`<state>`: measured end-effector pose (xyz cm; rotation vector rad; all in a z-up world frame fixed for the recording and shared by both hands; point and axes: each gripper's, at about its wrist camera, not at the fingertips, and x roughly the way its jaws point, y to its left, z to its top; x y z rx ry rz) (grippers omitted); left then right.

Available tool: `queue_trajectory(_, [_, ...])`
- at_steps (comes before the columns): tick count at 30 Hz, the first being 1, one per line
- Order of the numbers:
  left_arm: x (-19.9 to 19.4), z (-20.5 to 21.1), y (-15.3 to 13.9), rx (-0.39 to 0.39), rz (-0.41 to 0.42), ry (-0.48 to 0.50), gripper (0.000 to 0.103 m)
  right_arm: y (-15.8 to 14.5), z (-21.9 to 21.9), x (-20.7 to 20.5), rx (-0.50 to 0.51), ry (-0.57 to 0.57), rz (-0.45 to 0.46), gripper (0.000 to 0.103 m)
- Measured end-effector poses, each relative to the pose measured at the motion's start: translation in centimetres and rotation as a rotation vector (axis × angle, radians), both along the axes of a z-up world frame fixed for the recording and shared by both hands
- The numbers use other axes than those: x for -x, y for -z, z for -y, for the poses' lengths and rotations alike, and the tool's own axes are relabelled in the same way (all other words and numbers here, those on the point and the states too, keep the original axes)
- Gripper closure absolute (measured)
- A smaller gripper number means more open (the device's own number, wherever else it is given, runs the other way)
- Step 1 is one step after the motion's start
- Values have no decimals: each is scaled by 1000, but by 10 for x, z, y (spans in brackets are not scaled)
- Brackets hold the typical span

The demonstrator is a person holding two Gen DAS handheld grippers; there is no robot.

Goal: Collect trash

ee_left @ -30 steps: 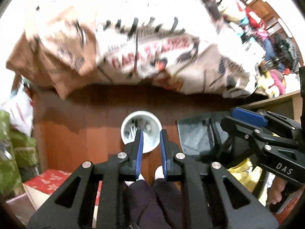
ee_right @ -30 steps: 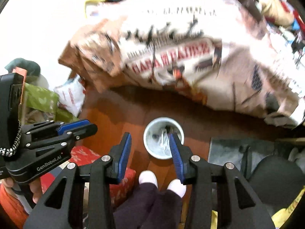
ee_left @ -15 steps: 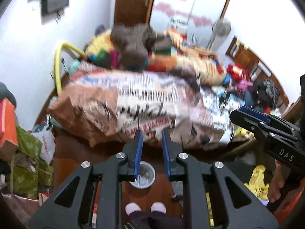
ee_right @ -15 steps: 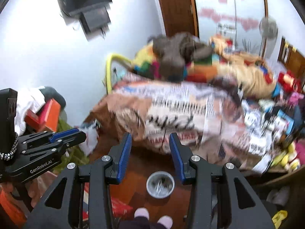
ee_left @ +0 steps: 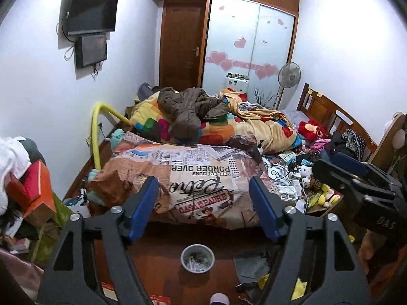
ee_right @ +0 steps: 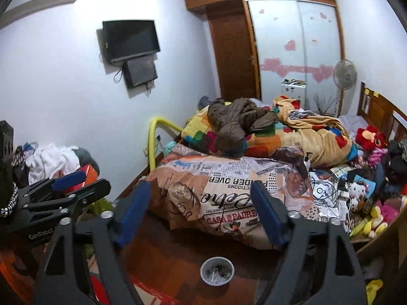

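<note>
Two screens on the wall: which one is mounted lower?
The smaller screen is the lower one, tilted and hanging just under the larger TV, with loose cables dangling beside and beneath it.

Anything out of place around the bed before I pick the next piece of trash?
Yes. The bed's right side is strewn with cables, papers and small toys, a brown jacket lies heaped on the colourful blanket, and a small bin sits on the floor below. Both tools are empty, jaws opening.
</note>
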<state>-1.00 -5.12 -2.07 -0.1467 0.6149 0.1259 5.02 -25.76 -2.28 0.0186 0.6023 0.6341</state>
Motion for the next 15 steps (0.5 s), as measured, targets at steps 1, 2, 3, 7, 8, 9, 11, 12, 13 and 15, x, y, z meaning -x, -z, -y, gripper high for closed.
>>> queue_trajectory(1, [5,-4,-1,-1,5,-3,26,-1,2,4,1,9,5,16])
queue_trajectory(2, [10,-6,-2,2,11,-6,23,0,-1,10,10,27,16,14])
queue_trajectory(3, [18,-11,-5,9,25,-9,21,0,-2,14,20,37,22,14])
queue_trajectory(7, [41,-18,-12,-3,59,-23,16,-5,-9,25,52,38,15,14])
queue_trajectory(8, [44,-17,-13,-6,61,-21,16,-6,-11,27,54,42,14,14])
queue_trajectory(9, [47,-17,-14,-10,62,-17,16,-7,-9,29,53,47,16,14])
queue_trajectory(11, [53,-18,-16,-17,67,-13,16,-11,-8,33,54,58,21,14])
queue_trajectory(12, [56,-18,-18,-17,72,-6,16,-14,-8,34,55,63,24,14])
queue_trajectory(13, [58,-19,-19,-15,76,-3,16,-16,-6,37,53,66,29,14])
queue_trajectory(15, [61,-20,-22,-13,87,3,16,-20,-4,42,47,71,40,14])
